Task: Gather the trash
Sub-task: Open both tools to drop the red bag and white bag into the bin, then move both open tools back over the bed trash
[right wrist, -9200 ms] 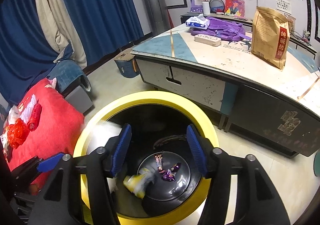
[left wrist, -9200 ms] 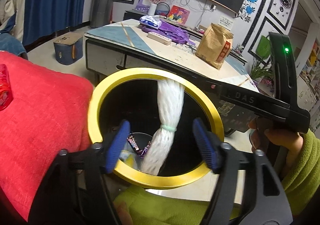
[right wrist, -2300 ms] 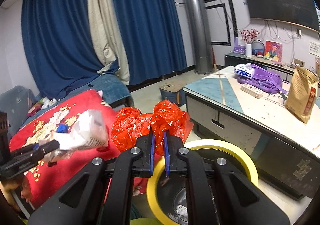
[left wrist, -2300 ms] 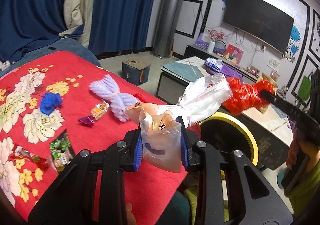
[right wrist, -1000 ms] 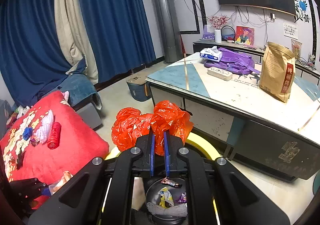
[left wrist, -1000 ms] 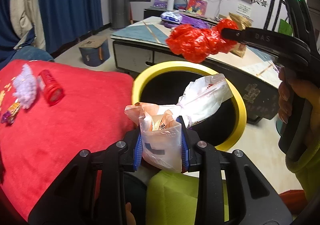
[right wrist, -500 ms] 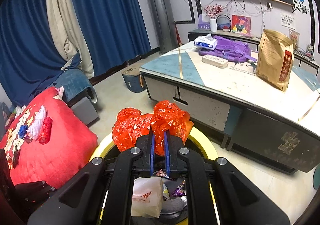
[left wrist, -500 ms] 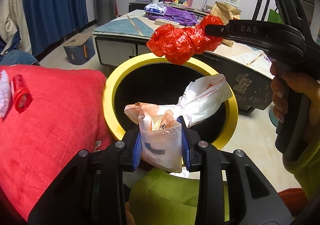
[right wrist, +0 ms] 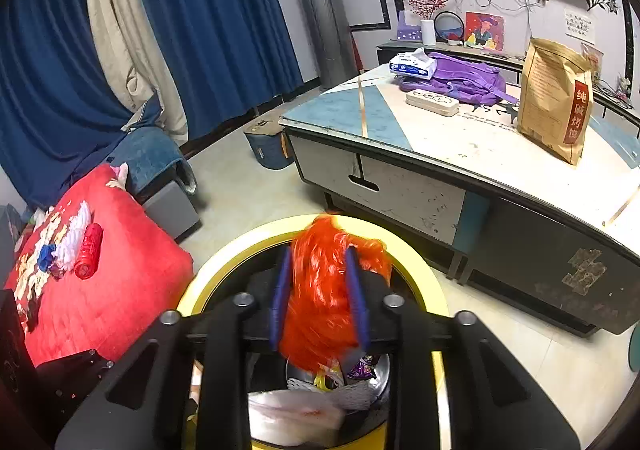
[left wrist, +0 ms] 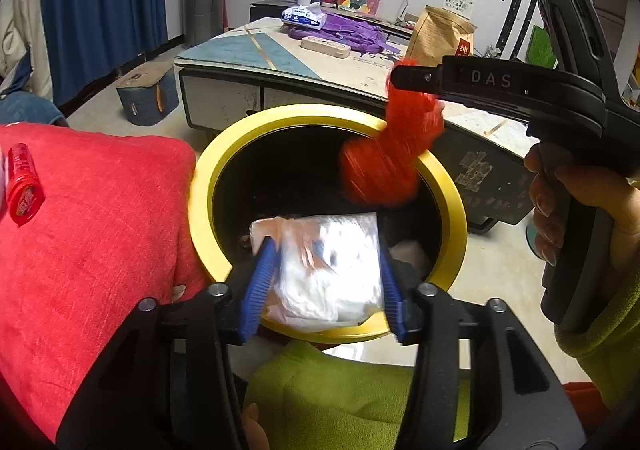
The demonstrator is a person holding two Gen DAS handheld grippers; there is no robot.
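A black bin with a yellow rim (left wrist: 448,194) (right wrist: 420,262) stands on the floor beside the red cushion. My left gripper (left wrist: 326,286) is open above the bin's near side, and a clear plastic bag (left wrist: 332,262) drops blurred between its blue pads. The bag also shows inside the bin in the right wrist view (right wrist: 292,418). My right gripper (right wrist: 318,302) is open over the bin, and a red plastic bag (right wrist: 324,298) (left wrist: 388,158) falls blurred from it. Candy wrappers (right wrist: 362,368) lie at the bin's bottom.
A red floral cushion (right wrist: 100,274) (left wrist: 92,234) lies left of the bin with a red tube (left wrist: 22,184) (right wrist: 88,246), a white yarn bundle (right wrist: 74,234) and small wrappers. A low table (right wrist: 448,138) behind holds a brown paper bag (right wrist: 556,98), purple bag and tissues.
Both grippers have opened over the bin. The clear bag and the red bag have left the pads and are dropping into the bin.
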